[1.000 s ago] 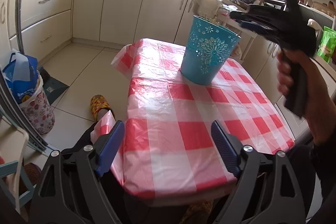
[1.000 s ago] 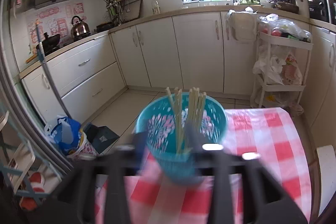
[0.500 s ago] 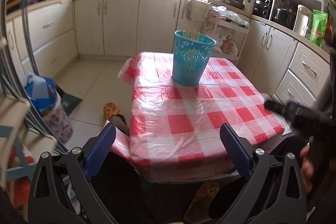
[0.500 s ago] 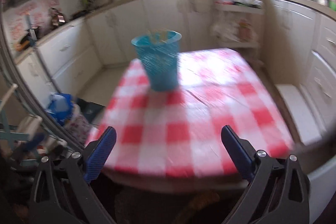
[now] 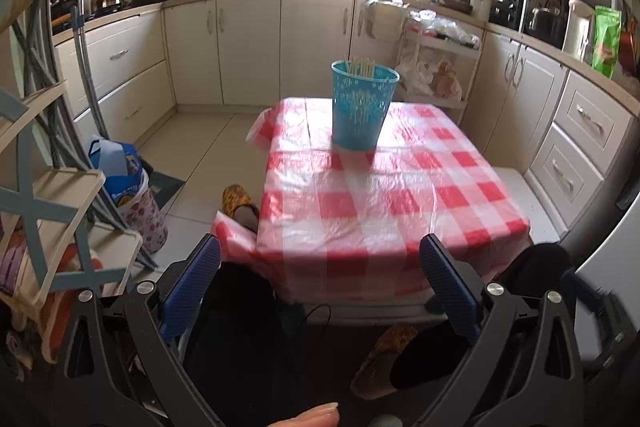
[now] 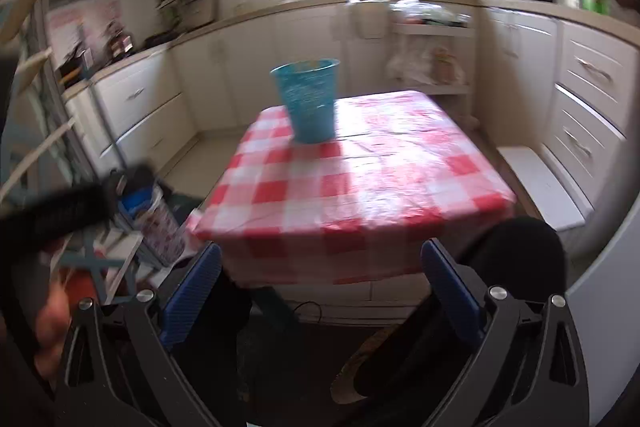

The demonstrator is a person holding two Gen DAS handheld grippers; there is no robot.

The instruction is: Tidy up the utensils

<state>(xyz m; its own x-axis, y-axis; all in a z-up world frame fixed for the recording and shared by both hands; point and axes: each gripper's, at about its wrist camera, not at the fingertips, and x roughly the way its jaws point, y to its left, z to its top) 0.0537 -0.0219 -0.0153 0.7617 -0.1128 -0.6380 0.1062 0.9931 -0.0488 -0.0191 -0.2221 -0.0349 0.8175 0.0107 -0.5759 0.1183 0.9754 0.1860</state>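
A turquoise patterned holder stands upright at the far end of a table under a red-and-white checked cloth. Several pale chopsticks poke out of its top. In the blurred right wrist view the same holder sits on the cloth. My left gripper hangs open and empty, well back from the table's near edge. My right gripper is likewise open and empty, off the near edge. The left gripper's dark body shows at the left of the right wrist view.
A slatted shelf rack and a blue bag in a floral bin stand at the left. Cream cabinets ring the room; a trolley stands behind the table. A person's dark-clad legs and patterned slippers are below the grippers.
Both grippers have drawn back from the holder to beyond the table's near edge. The right gripper's jaws, blurred over the holder a second ago, now stand wide and empty.
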